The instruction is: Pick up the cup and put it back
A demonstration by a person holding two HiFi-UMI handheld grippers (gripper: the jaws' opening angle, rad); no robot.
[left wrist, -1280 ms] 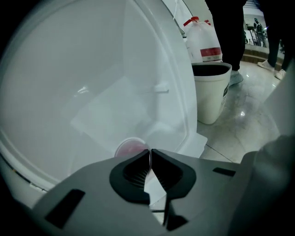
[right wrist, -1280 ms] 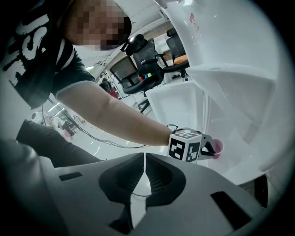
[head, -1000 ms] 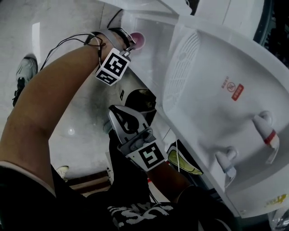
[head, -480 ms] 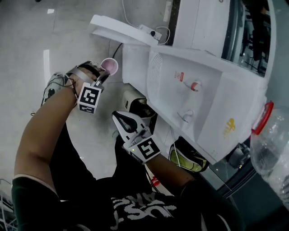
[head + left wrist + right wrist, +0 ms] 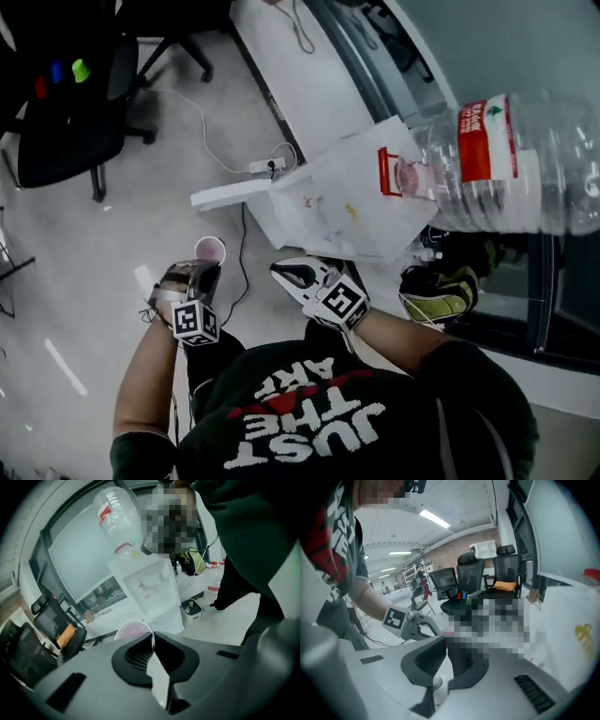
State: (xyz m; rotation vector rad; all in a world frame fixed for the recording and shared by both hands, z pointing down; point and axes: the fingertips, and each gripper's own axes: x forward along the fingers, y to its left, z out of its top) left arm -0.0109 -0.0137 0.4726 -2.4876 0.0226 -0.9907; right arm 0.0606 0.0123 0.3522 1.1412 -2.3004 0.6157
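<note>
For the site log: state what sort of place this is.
Probably an office or lab workroom: a white water dispenser with a large clear bottle on top, wheeled office chairs, and a power strip on the pale floor.

You stand on a glossy floor (image 5: 84, 281); a black office chair (image 5: 70, 103) sits far left, a white water dispenser (image 5: 347, 206) with its clear bottle (image 5: 506, 169) at right beside dark glass (image 5: 574, 291), strip lights (image 5: 434, 519) overhead.

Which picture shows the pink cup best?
The left gripper view: the cup is big and close, its rim pinched in the left tool. The head view shows it small, from above. The right gripper view shows only a pink sliver.
</note>
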